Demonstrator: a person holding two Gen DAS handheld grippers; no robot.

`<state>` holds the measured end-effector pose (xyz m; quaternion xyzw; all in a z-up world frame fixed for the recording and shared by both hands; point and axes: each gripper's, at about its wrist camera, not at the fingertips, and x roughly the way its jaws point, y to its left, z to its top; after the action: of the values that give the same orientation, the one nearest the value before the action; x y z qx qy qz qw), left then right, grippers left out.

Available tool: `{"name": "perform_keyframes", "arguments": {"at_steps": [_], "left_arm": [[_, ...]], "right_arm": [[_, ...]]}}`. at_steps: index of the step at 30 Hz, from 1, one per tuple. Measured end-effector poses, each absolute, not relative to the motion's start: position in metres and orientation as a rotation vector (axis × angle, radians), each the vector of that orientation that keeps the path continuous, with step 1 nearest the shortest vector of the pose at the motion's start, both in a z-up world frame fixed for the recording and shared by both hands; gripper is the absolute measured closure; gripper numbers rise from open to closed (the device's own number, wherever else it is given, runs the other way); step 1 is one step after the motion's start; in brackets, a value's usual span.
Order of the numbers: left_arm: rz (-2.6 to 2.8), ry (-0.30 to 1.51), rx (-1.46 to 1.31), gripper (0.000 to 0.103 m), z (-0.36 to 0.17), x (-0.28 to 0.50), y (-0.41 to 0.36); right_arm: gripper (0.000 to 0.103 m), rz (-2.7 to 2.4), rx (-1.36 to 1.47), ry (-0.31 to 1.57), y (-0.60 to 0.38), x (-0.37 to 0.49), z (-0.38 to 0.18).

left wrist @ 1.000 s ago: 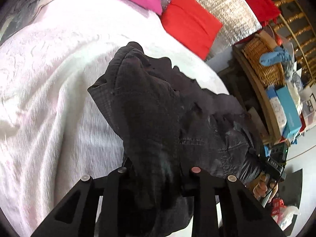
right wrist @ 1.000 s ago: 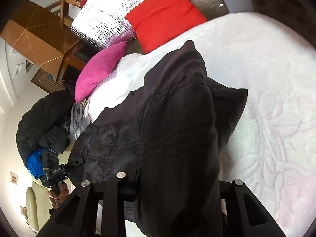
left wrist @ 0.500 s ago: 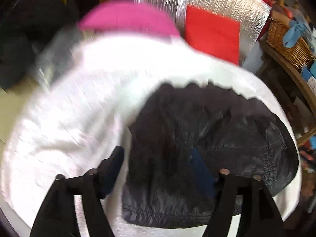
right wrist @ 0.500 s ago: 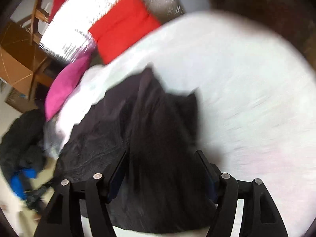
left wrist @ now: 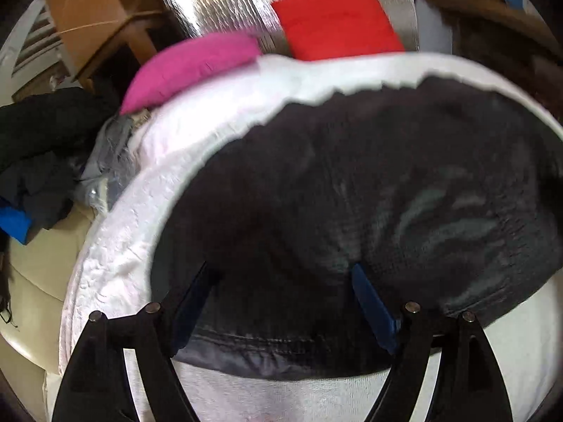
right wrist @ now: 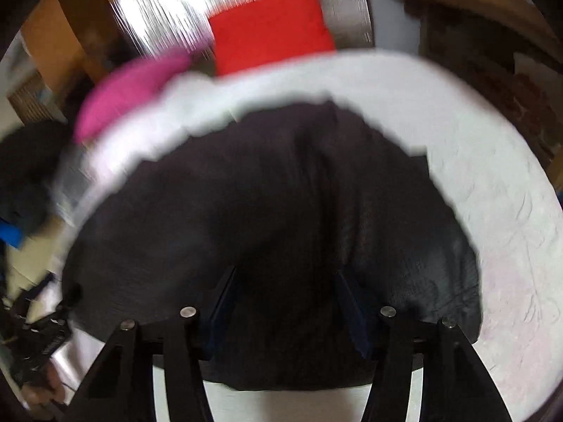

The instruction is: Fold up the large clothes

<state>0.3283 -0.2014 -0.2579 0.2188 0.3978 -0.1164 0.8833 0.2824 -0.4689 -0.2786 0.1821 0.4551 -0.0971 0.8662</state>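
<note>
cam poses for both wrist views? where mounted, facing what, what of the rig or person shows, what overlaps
Left wrist: on the left gripper, angled down at the black garment on the white bed cover; only its own opening fingers show.
Right wrist: on the right gripper, same downward angle; its closing fingers show, not pressing the garment, plus the other handheld unit at lower left.
Shared: garment, bed cover, red cushion, pink cushion.

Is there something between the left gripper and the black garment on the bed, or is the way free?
Nothing visible stands in the way. The left gripper hangs right over the near hem of the black garment, which lies on the white bedspread. Its fingers are opening and press on no cloth. The pink cushion lies far behind.
</note>
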Motion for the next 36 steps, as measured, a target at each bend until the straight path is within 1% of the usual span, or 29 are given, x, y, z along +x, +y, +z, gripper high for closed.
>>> {"name": "perform_keyframes", "arguments": {"at_steps": [4,7,9,13,16,17,22,30,34,36], "left_arm": [[-0.235,0.778,0.46,0.021,-0.245,0.325,-0.196],[-0.242,0.76,0.434,0.021,-0.238,0.326,-0.191],[-0.234,0.736,0.448,0.021,-0.235,0.326,-0.192],[-0.241,0.726,0.451,0.021,-0.233,0.318,-0.197],[-0.239,0.717,0.466,0.021,-0.233,0.314,-0.199],[-0.238,0.715,0.468,0.021,-0.232,0.314,-0.198],[-0.236,0.717,0.464,0.021,-0.232,0.316,-0.194],[-0.237,0.716,0.462,0.021,-0.234,0.315,-0.192],[-0.237,0.715,0.461,0.021,-0.234,0.315,-0.193],[-0.237,0.717,0.457,0.021,-0.235,0.315,-0.193]], "right_arm": [[0.044,-0.148,0.423,0.873,-0.462,0.272,-0.254],[0.044,-0.159,0.323,0.751,-0.444,0.272,-0.225],[0.043,-0.131,0.3,0.714,-0.436,0.28,-0.221],[0.043,-0.118,0.36,0.803,-0.428,0.315,-0.241],[0.043,-0.131,0.36,0.914,-0.43,0.334,-0.273],[0.043,-0.132,0.361,0.913,-0.429,0.335,-0.274],[0.043,-0.113,0.377,0.893,-0.428,0.318,-0.259],[0.043,-0.139,0.298,0.864,-0.422,0.264,-0.227],[0.043,-0.201,0.286,0.893,-0.43,0.251,-0.232],[0.043,-0.232,0.302,0.953,-0.437,0.254,-0.248]]}}
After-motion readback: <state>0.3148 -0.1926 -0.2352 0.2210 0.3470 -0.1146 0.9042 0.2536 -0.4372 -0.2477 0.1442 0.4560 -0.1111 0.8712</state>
